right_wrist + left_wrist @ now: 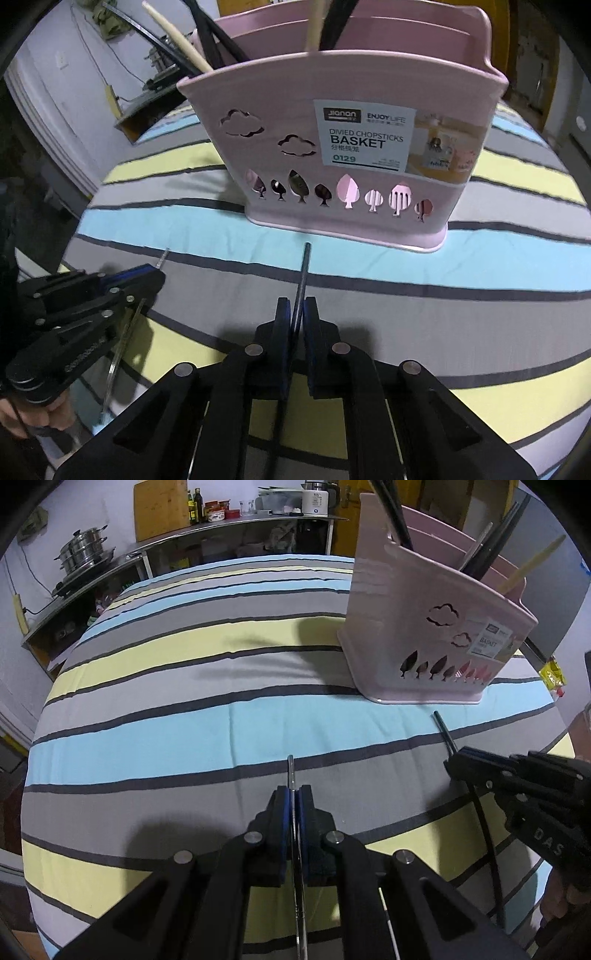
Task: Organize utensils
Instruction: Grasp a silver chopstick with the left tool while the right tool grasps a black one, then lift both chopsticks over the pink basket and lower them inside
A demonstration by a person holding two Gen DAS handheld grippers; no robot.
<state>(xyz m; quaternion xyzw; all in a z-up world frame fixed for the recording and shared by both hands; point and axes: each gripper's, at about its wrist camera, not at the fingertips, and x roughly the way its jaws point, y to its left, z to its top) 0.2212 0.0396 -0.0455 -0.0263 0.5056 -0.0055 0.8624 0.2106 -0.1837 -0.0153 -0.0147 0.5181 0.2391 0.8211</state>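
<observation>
Both wrist cameras looking steeply down along own fingers, close over striped cloth (184,738), sharing pink basket (332,166) ahead.

Dim bluish light, soft shadows, strong fisheye bending, dark vignetted corners, slight blur.

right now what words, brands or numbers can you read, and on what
"jianan", "ENJOY LIFE", "DIVIED CHOPSTICKS BASKET", "0129": sticker on the pink basket.
Small print and Chinese characters on that sticker: too small to read.
"DAS": right gripper's body in the left wrist view.
Embossed lettering on the left gripper: blurred.
</observation>
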